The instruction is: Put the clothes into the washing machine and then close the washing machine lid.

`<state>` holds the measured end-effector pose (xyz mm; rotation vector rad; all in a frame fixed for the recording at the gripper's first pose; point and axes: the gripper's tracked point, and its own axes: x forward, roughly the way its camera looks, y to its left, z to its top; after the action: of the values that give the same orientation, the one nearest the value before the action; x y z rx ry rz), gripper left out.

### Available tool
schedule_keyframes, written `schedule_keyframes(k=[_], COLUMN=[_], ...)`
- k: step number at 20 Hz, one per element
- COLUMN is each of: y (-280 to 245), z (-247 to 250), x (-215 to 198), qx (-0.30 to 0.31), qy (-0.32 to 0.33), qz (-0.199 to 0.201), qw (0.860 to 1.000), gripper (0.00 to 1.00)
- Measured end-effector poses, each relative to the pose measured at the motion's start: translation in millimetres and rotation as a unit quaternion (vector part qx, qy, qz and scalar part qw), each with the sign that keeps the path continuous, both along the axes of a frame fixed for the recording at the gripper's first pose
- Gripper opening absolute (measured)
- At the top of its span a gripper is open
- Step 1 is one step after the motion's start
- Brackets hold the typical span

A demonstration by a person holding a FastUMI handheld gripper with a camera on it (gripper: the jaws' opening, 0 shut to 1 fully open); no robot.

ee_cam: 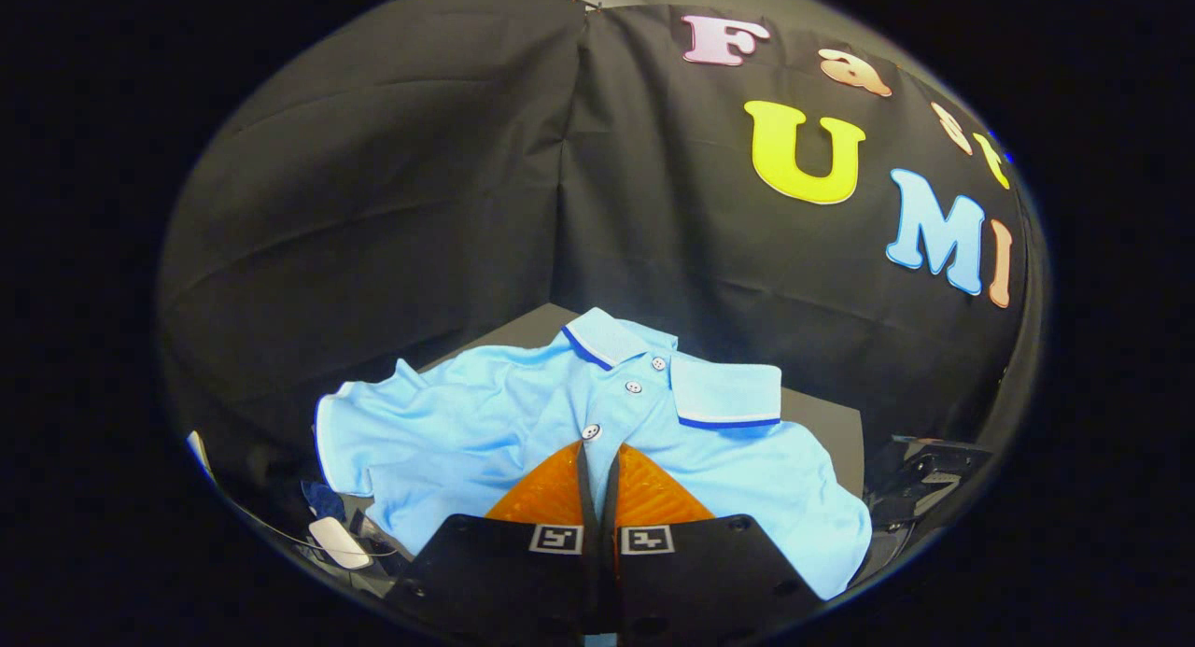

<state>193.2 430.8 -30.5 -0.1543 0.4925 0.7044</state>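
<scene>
1. A shirt (523, 423) lies spread on a table (822, 423), collar (672, 367) toward the cloth wall behind.
2. The gripper (598, 456), fingers nearly together, sits over the shirt's front, just before the lowest button (590, 431).

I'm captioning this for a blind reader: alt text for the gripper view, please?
A light blue polo shirt with dark-trimmed collar lies spread on a dark surface. The hand-held gripper, fingers nearly together, hovers over its buttoned placket.

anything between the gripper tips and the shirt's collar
In the gripper view, the gripper, fingers together, sits over the light blue polo shirt; between it and the collar lies only the shirt's buttoned placket.
</scene>
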Motion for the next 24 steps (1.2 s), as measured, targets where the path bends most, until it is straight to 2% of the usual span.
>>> schedule_keyframes(k=[3, 12, 24], y=[-9, -54, -148], z=[19, 50, 61], x=[5, 16, 34], qx=[0.035, 0.062, 0.089], qy=[-0.006, -0.035, -0.049], qz=[-0.005, -0.014, -0.079], qw=[0.999, 0.997, 0.992], gripper=[0.01, 0.01, 0.01])
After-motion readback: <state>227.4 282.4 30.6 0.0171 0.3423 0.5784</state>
